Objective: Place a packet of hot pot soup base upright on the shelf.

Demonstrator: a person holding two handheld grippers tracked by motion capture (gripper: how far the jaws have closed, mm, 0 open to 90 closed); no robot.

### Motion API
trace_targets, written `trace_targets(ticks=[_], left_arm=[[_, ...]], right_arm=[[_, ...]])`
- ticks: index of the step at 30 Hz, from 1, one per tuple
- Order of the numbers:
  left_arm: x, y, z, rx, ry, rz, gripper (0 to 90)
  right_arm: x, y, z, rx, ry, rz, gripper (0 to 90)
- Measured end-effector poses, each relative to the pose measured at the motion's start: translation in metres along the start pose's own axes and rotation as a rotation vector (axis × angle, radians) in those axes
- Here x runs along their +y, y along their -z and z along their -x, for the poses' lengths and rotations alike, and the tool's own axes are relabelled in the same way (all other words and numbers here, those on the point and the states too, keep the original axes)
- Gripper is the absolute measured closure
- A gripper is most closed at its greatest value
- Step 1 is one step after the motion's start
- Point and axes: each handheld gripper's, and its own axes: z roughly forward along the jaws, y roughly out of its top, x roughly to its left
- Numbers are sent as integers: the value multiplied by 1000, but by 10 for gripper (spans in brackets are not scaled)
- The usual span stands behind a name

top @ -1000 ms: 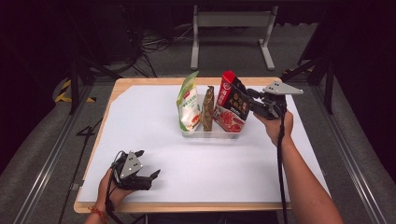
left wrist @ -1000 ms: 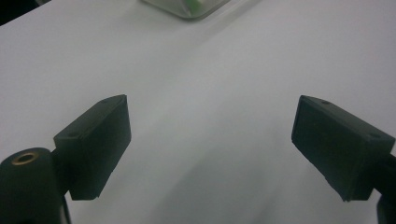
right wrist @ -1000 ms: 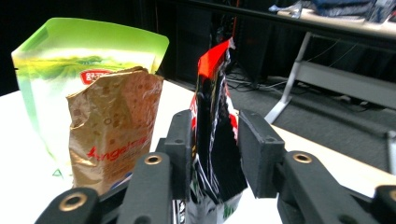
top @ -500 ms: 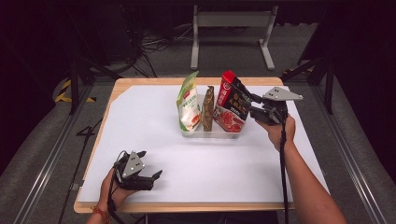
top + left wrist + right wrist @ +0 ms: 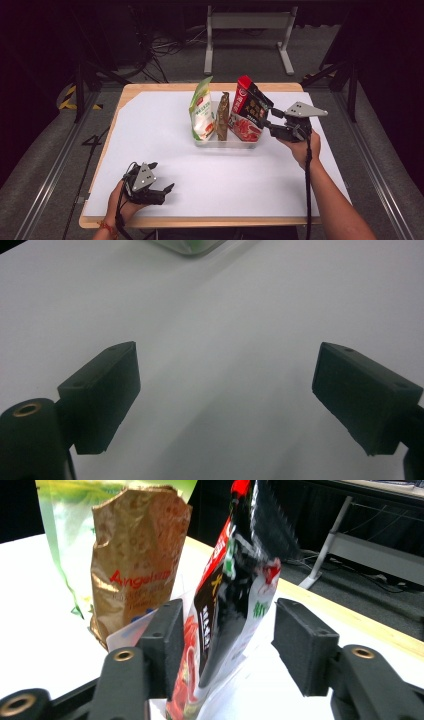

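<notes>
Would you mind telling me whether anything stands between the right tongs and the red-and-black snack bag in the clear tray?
Nothing visible does. The red-and-black snack bag already sits between the jaws of the right tongs, which have just been opening; the brown paper pouch stands beside it, off to one side.

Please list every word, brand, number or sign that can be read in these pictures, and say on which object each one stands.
"Angelina", or close to it, the last letters blurred: red letters on the brown paper bag.
Red and black bag: white and green characters, too blurred to read.
Green and white bag: print too small to read.
"4", seemingly: a mark on the floor left of the table.
</notes>
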Motion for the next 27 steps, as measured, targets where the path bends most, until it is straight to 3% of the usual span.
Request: trace_targets(ticks=[9, 15, 19, 27], left_arm=[[0, 2, -2, 11, -7, 5, 125], [-2, 6, -5, 11, 29, 23, 123], [-1, 5, -3, 9, 16, 16, 122], [0, 6, -2, 7, 17, 22, 122]], right_arm=[[-10, 3, -1, 1, 52, -37, 372], [-15, 6, -4, 6, 88, -58, 332], [-23, 7, -4, 15, 119, -79, 293], [-35, 15, 0, 17, 116, -96, 247]])
